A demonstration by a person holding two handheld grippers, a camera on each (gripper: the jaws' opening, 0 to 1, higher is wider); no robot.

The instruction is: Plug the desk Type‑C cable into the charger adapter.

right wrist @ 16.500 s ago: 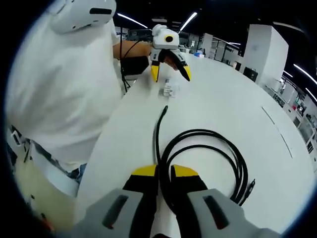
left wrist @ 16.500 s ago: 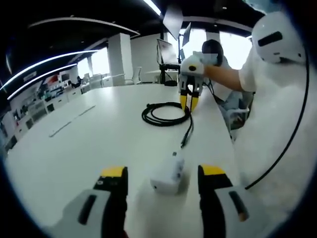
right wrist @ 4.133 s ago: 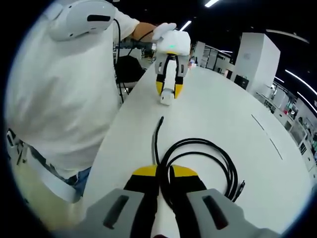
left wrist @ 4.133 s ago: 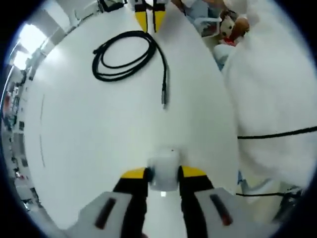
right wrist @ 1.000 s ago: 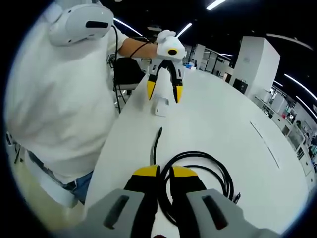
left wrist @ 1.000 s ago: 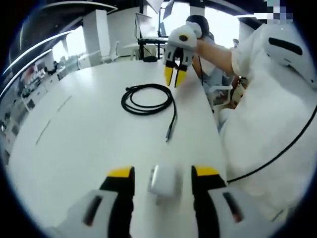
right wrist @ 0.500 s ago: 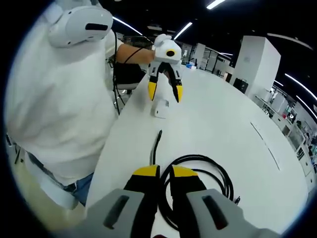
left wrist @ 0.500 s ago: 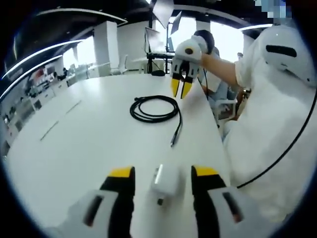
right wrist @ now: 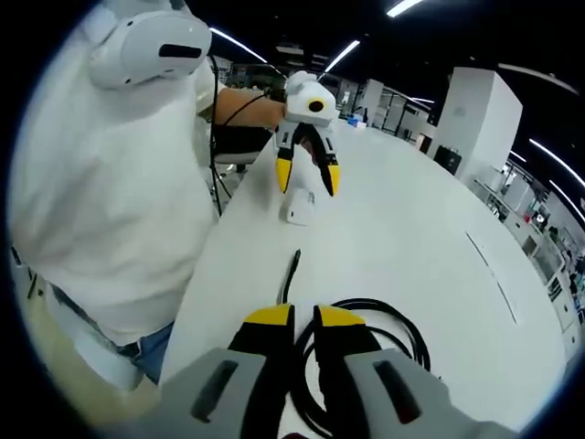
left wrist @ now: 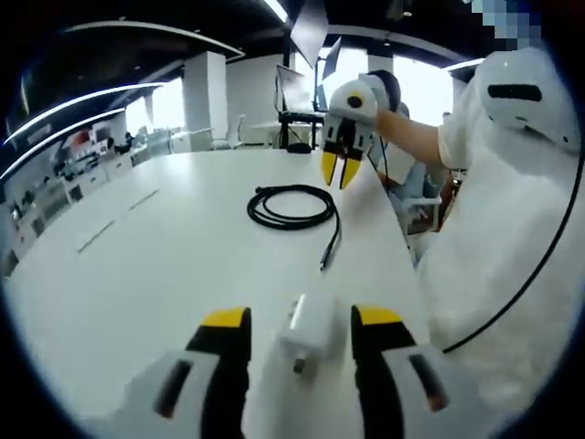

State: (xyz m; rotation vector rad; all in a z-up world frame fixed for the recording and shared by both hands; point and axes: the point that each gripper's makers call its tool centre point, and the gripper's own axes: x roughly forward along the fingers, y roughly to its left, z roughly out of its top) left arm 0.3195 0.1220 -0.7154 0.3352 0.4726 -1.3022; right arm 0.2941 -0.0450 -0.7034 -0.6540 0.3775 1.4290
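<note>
While the left claw (left wrist: 300,322) gapes around the adapter (left wrist: 307,327), the right claw (right wrist: 304,319) pinches the cable (right wrist: 366,352) near the table edge (right wrist: 212,265)

table (left wrist: 174,247): plain white top, no pattern. charger adapter (left wrist: 307,327): white body, small dark mark at its near end. cable (left wrist: 291,206): black throughout, coil and loose end alike. left gripper (left wrist: 297,322): yellow tips on black jaws, pale grey housing with dark slots; in the right gripper view (right wrist: 306,178) its body is white. right gripper (right wrist: 305,322): yellow tips, black jaws, grey housing. person's shirt (right wrist: 101,183): white. headset (right wrist: 151,41): white with a black slot. trousers (right wrist: 151,352): blue. ceiling (right wrist: 384,37): black with white strip lights.
</note>
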